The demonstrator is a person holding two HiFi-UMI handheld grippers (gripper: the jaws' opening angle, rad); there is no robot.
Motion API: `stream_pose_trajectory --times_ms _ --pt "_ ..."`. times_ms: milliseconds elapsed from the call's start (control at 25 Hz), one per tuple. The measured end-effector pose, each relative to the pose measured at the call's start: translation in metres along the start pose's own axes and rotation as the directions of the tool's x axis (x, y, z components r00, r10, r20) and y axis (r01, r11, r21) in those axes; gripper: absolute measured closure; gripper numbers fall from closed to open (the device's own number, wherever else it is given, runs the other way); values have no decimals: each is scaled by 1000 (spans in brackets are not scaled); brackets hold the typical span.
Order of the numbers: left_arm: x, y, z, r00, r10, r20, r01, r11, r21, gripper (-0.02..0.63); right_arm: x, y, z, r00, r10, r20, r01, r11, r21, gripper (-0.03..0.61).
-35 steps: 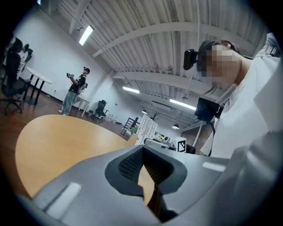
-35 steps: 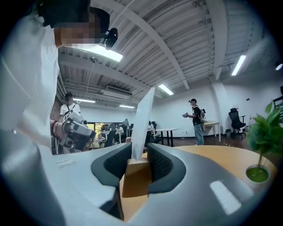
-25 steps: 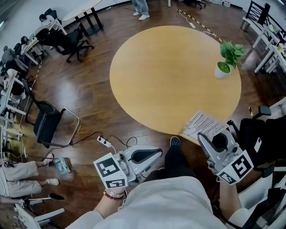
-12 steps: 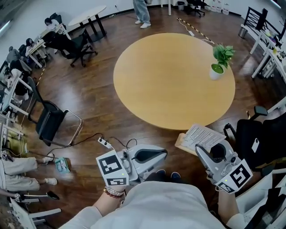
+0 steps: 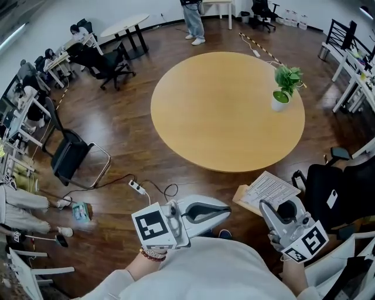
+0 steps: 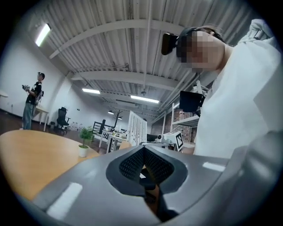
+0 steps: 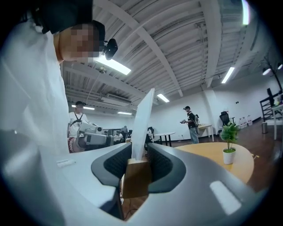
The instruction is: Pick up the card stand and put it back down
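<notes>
The card stand (image 5: 268, 189), a wooden block with a white printed card in it, hangs in the air off the round table's (image 5: 222, 117) near edge. My right gripper (image 5: 265, 203) is shut on it. In the right gripper view the wooden block (image 7: 136, 178) is pinched between the pads, and the card rises from it. My left gripper (image 5: 225, 206) is at my waist on the left, pointing right. Its pads (image 6: 132, 164) meet with nothing between them.
A potted plant (image 5: 282, 94) stands on the table's far right. A black chair (image 5: 70, 155) and a power strip (image 5: 136, 186) with its cable are on the wood floor to the left. A black chair (image 5: 328, 187) is close on my right. A person (image 5: 192, 17) stands beyond the table.
The card stand, held in my right gripper, has come away from the table's near edge toward me. The table now lies farther off in the head view. Both grippers have stayed shut.
</notes>
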State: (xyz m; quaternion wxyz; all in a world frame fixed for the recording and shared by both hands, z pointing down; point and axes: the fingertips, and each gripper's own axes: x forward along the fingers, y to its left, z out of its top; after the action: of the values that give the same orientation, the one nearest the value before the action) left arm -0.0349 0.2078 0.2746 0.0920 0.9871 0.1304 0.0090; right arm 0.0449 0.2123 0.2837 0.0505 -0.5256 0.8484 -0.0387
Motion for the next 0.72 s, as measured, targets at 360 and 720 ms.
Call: stream_pose_trajectory --times_ms 360,720 --pt "4 14 -4 999 48 -7 -48 998 -42 618 -1 -3 -1 1000 13 20 -13 1000 10 462" --pt "0 13 -21 998 19 -60 -23 998 -63 618 7 4 -8 1000 21 9 -21 1000 20 462"
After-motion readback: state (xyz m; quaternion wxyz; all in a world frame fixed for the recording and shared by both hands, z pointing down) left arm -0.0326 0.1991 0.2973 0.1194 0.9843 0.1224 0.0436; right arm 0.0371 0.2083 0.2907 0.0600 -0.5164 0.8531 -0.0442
